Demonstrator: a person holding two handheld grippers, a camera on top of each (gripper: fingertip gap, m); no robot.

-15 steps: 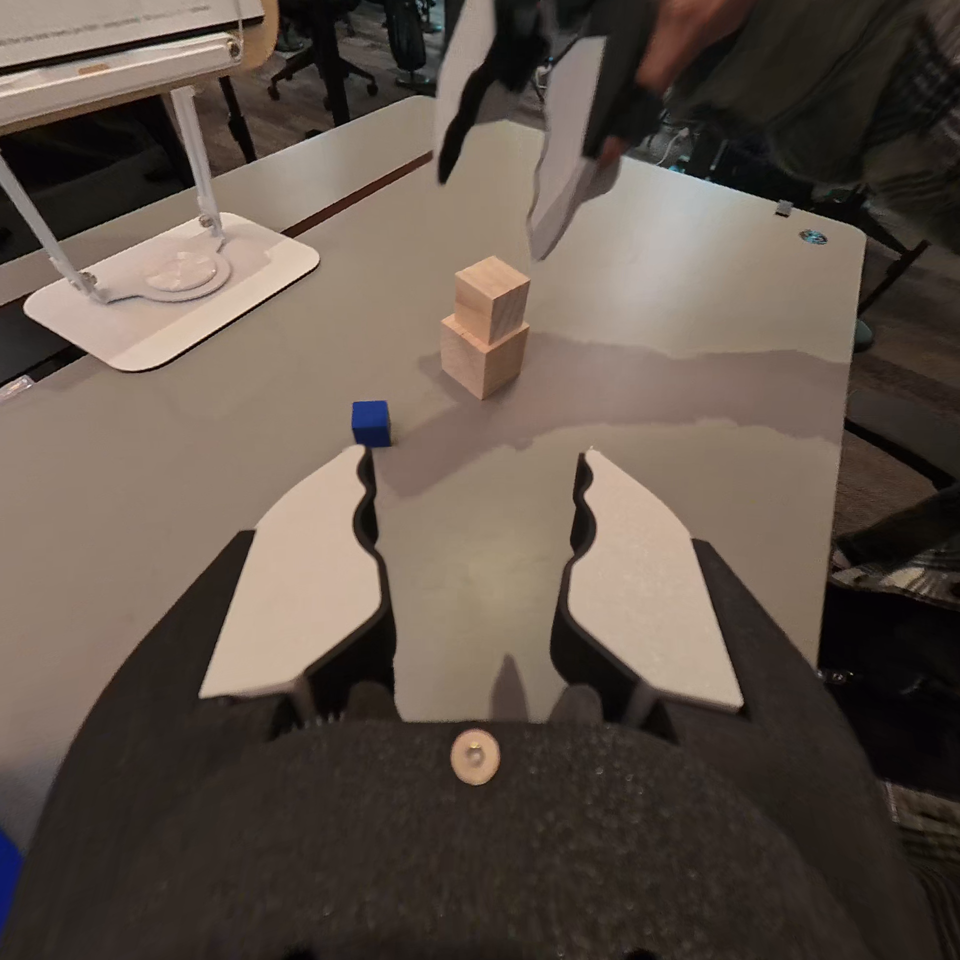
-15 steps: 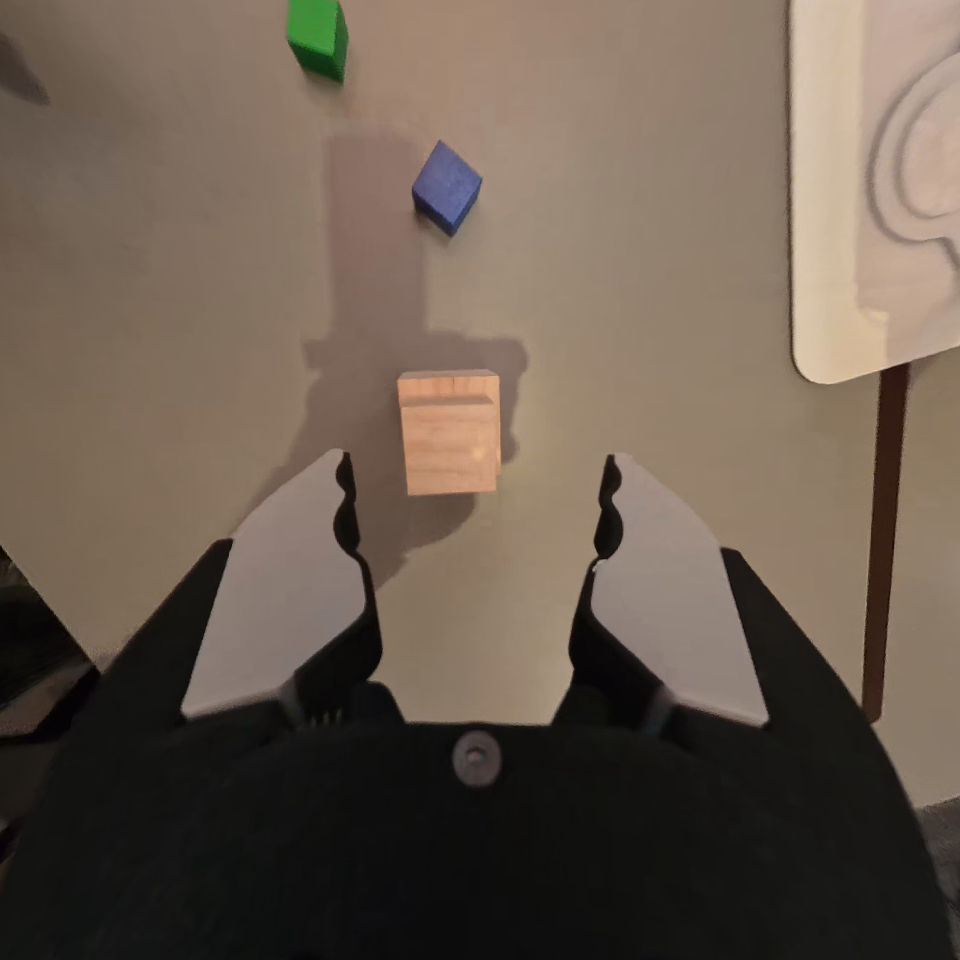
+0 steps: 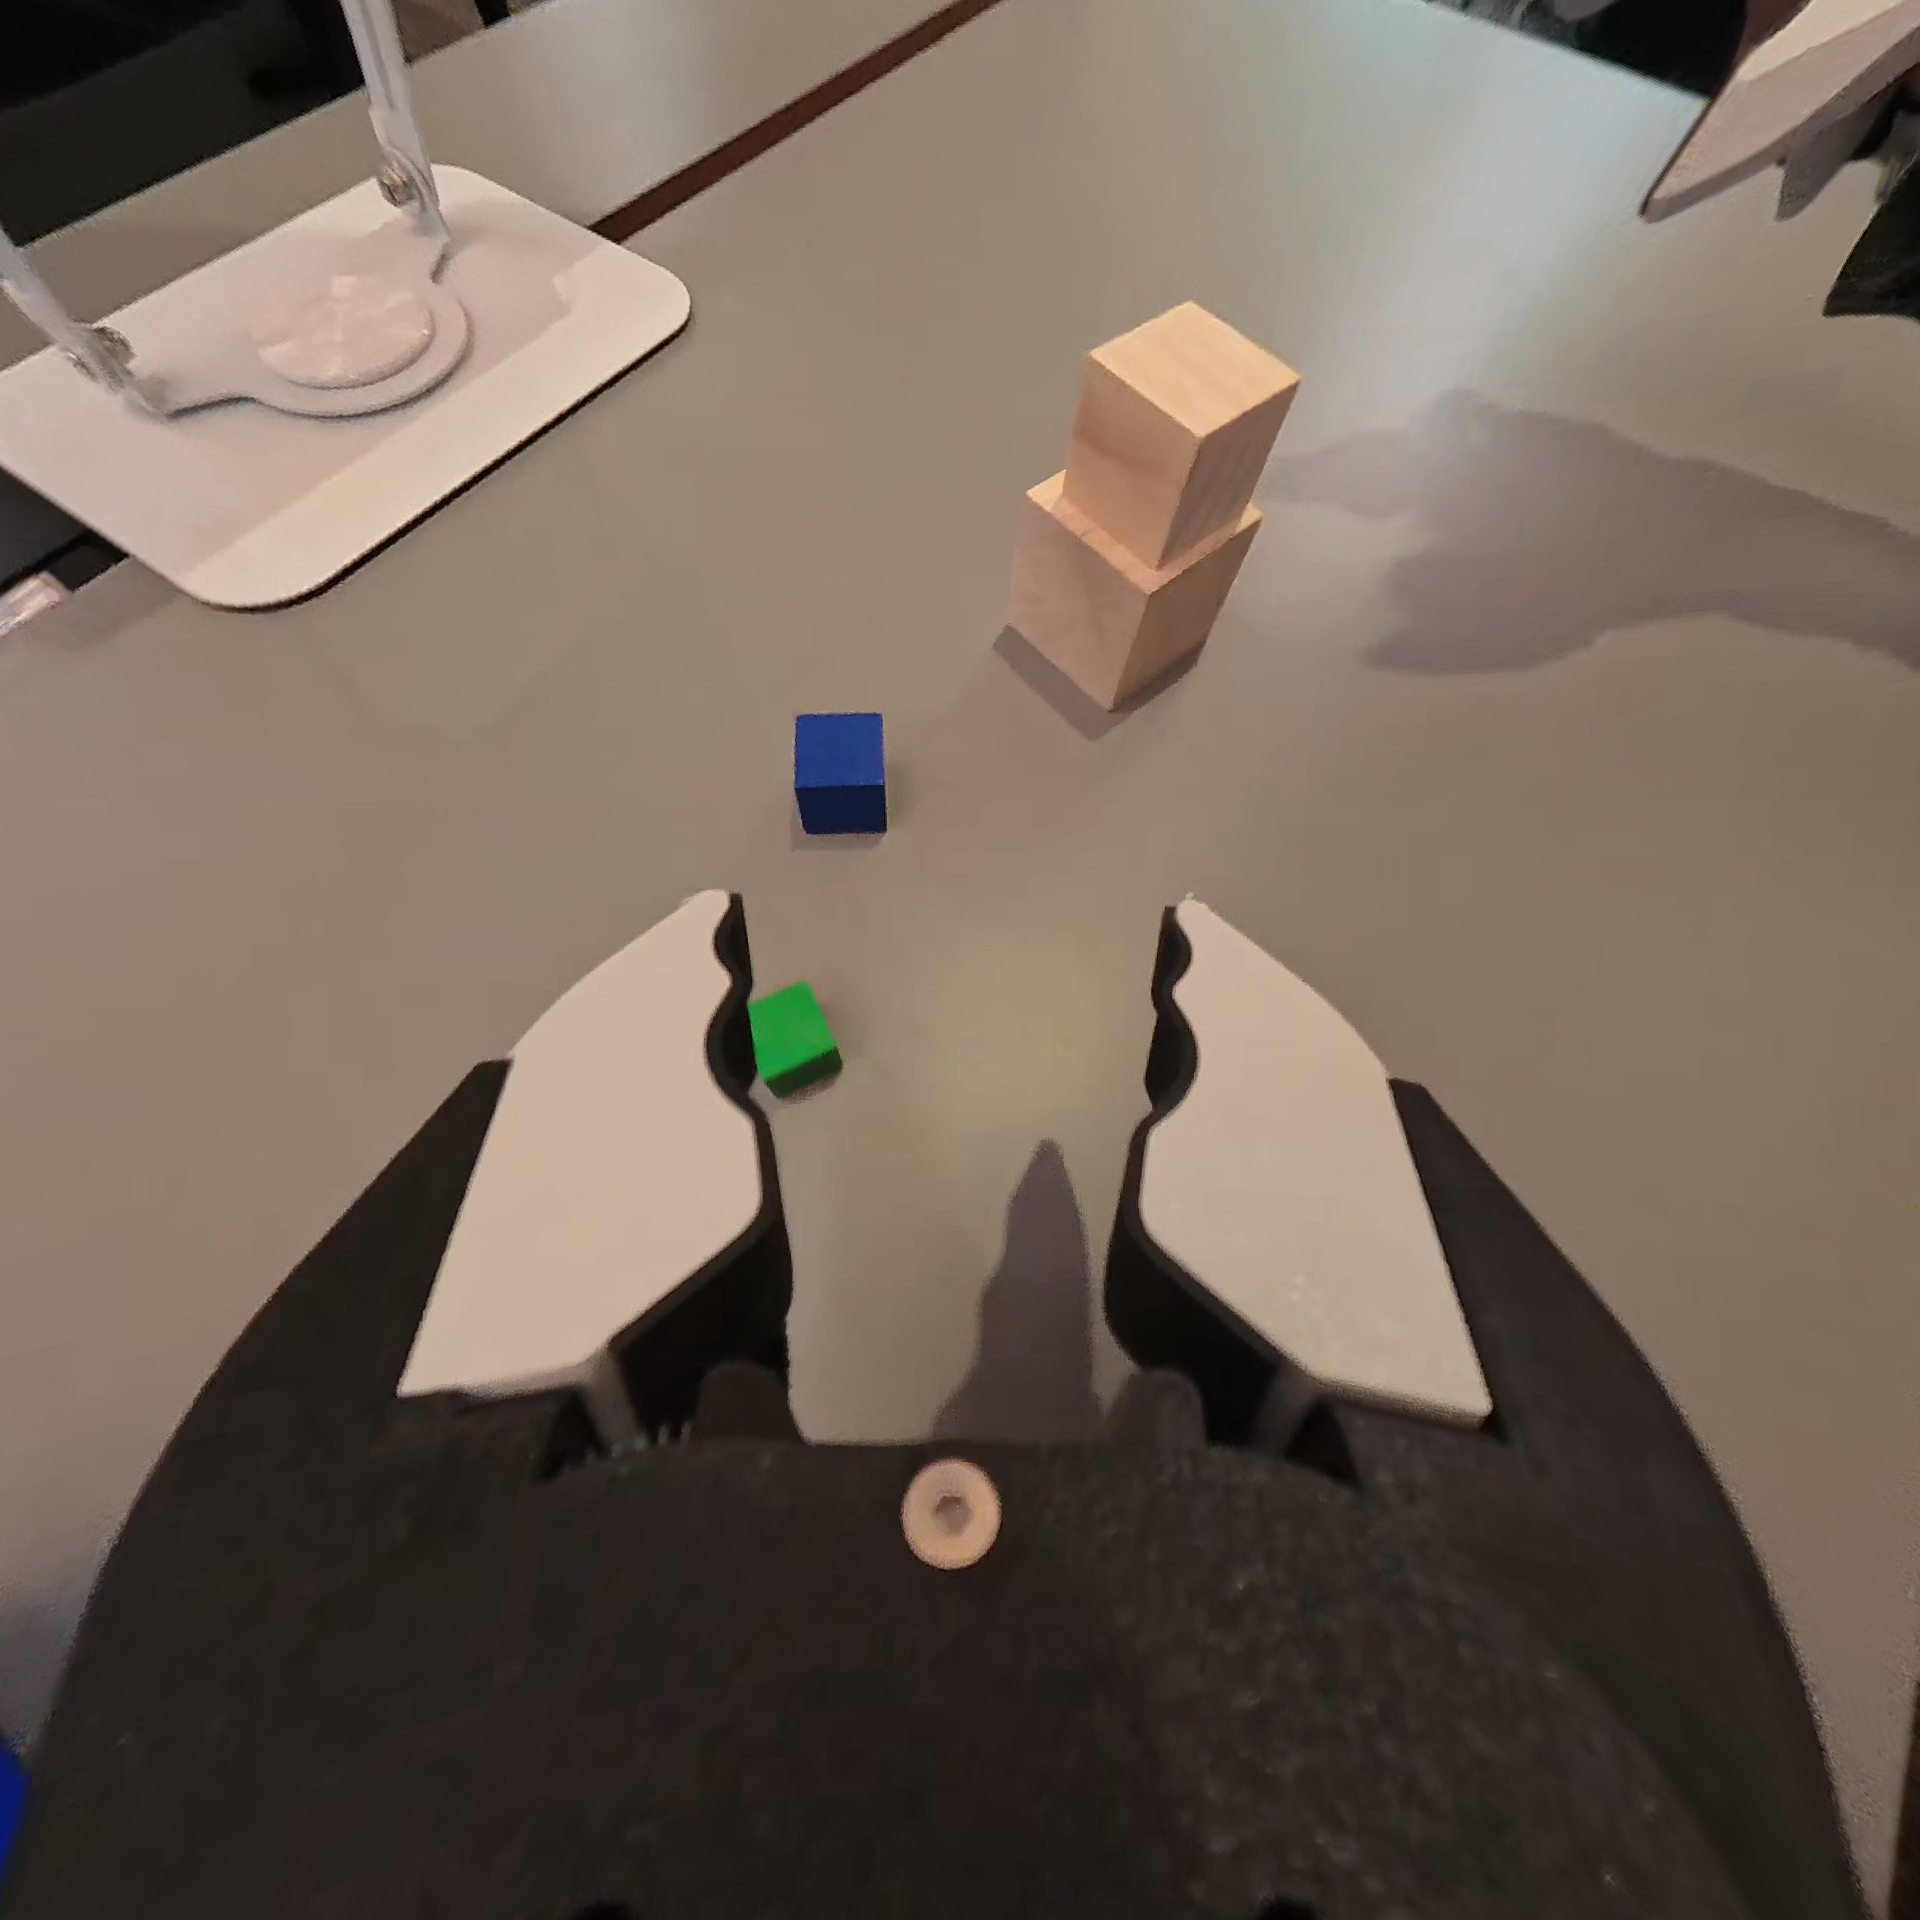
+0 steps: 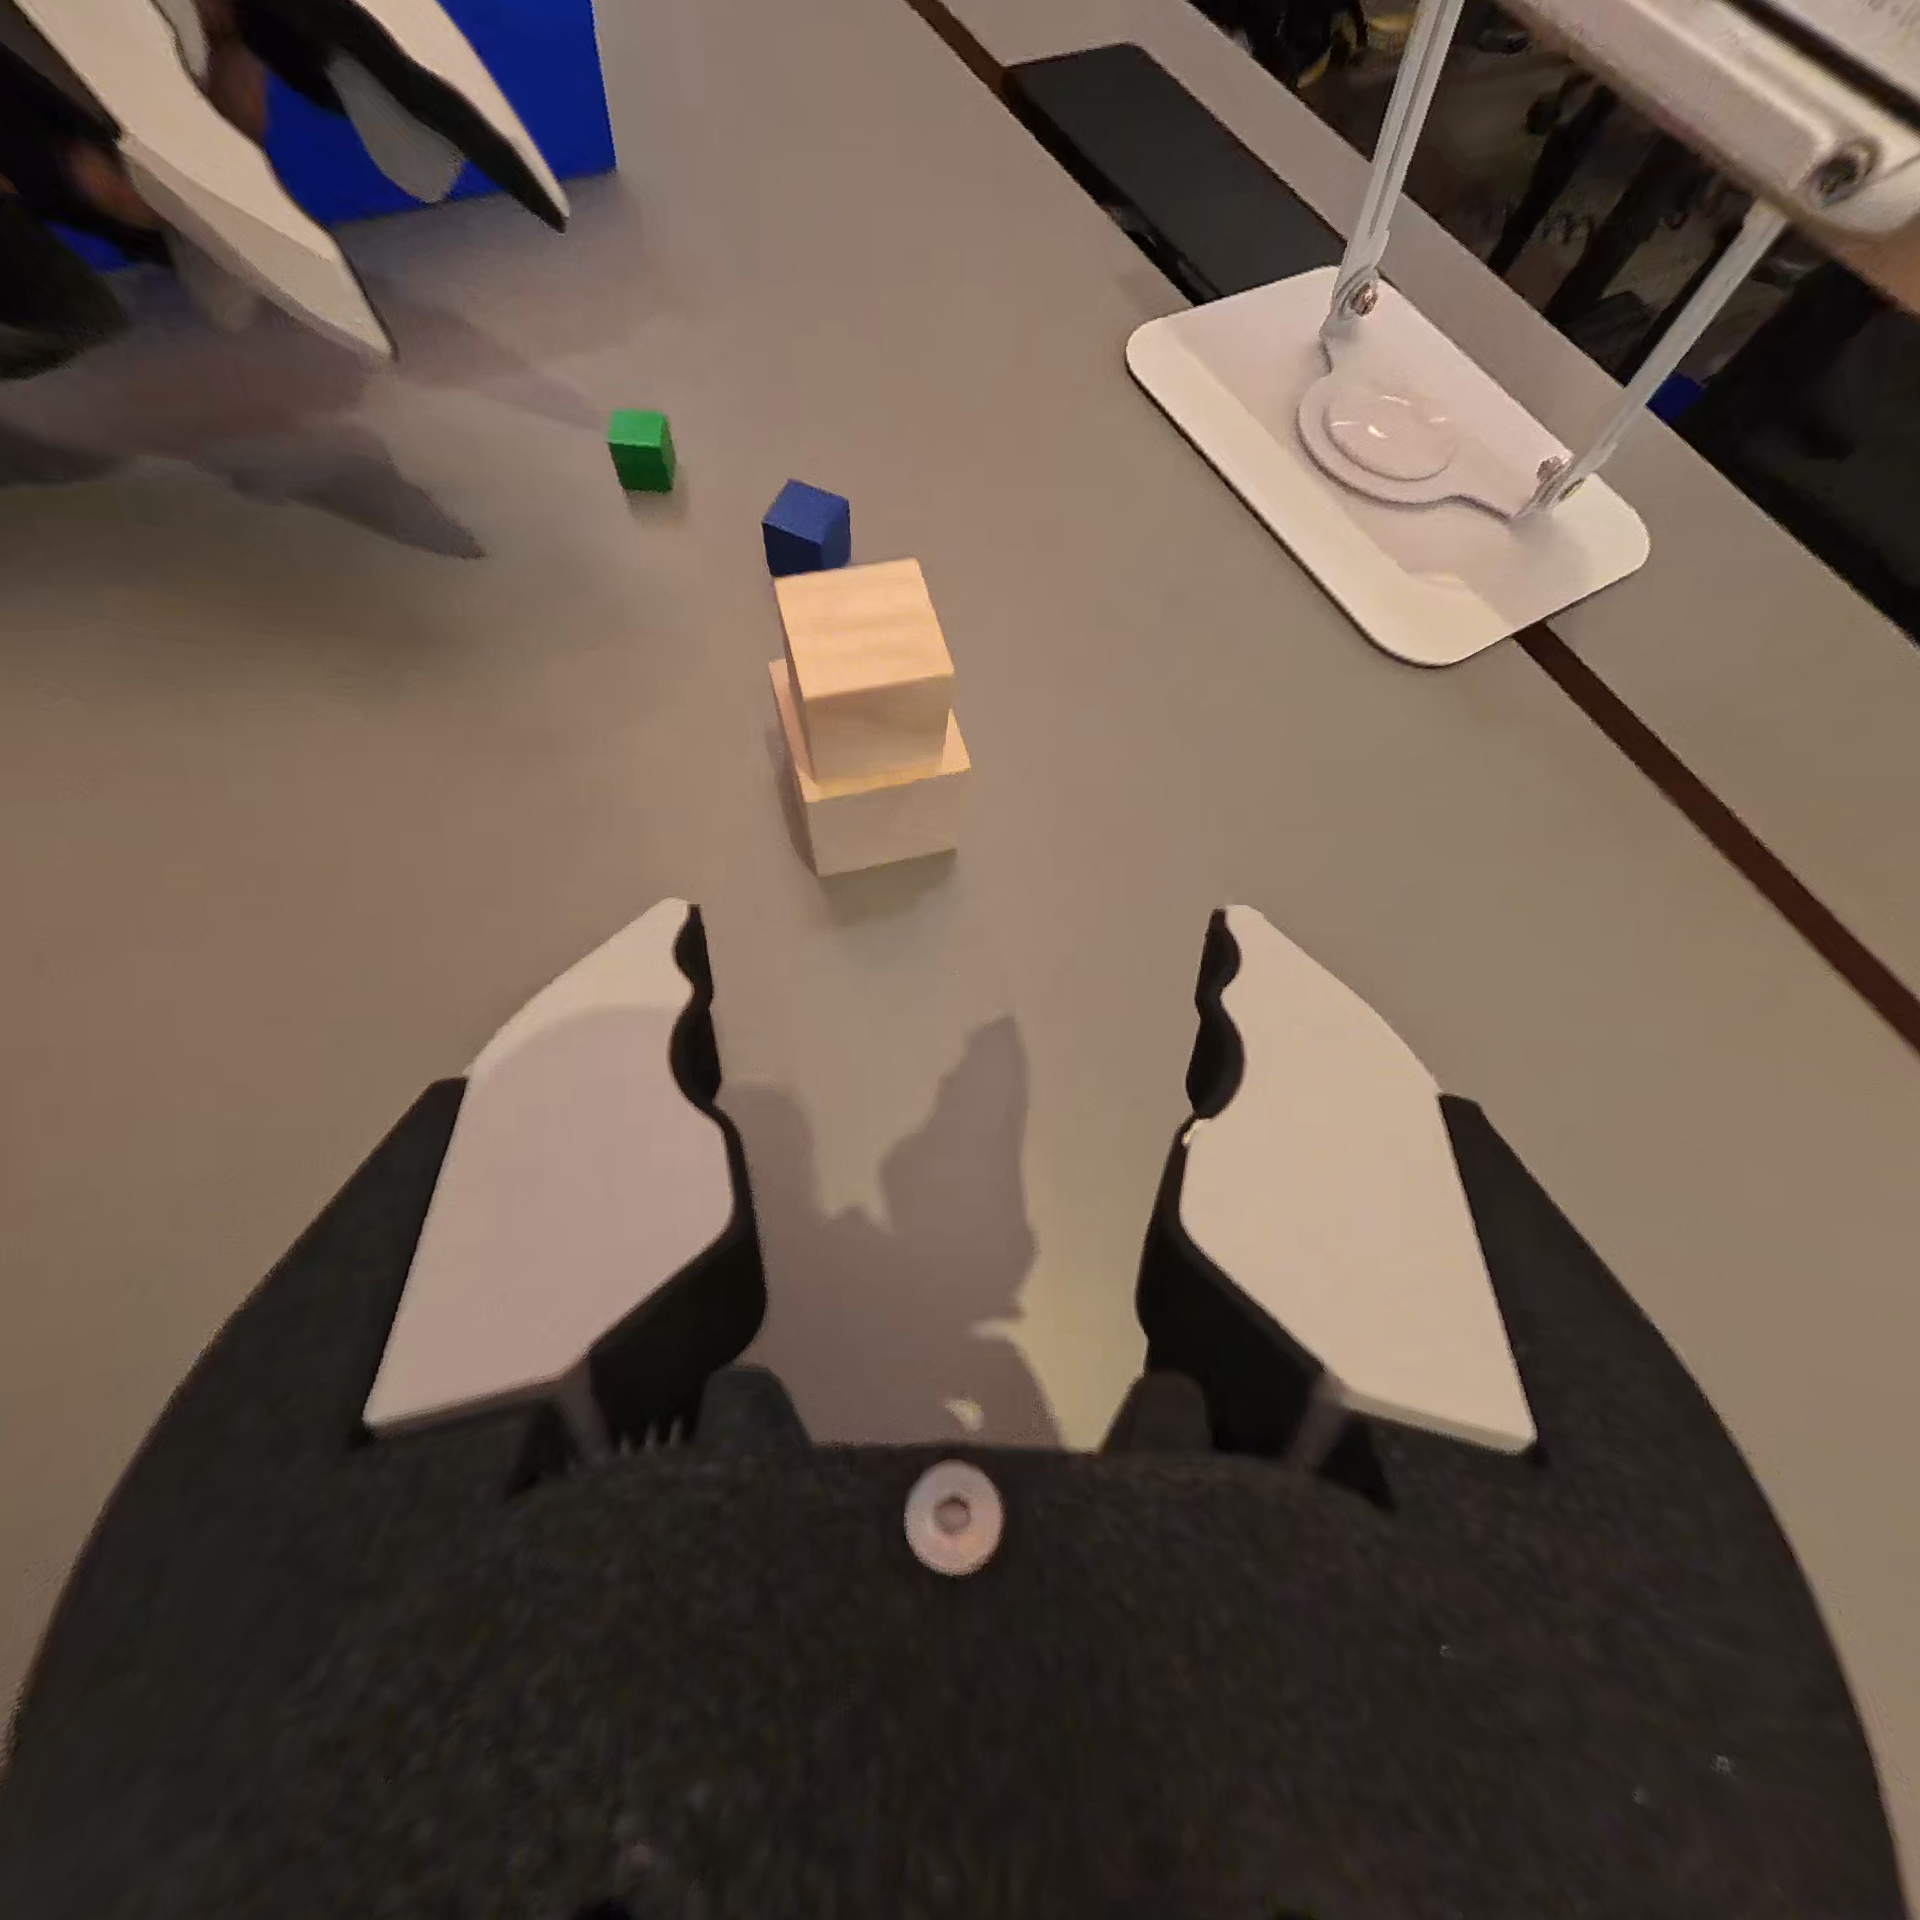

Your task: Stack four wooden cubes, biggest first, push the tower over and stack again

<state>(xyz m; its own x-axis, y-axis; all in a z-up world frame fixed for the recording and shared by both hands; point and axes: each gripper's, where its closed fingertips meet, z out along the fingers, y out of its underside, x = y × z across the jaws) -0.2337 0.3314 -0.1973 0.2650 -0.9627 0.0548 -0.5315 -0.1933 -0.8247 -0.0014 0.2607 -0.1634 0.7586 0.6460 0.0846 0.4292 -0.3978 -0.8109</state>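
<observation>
Left gripper (image 3: 961, 914) agape, empty | right gripper (image 4: 956, 920) agape, empty | two pale wood cubes (image 3: 1143, 509) stacked on grey table (image 3: 1455, 935) | blue cube (image 3: 840, 771), green cube (image 3: 795, 1037) loose nearby | white stand base (image 3: 312, 384) beyond

Both wrist views look down from opposite sides, near the worktop (image 3: 1455, 935), sharing the two-cube wooden stack (image 3: 1143, 520) (image 4: 873, 717).

We pulled our right gripper (image 4: 956, 914) back from over the two stacked cubes (image 4: 868, 717); our left gripper (image 3: 961, 909) moved up to the green cube (image 3: 795, 1039).
</observation>
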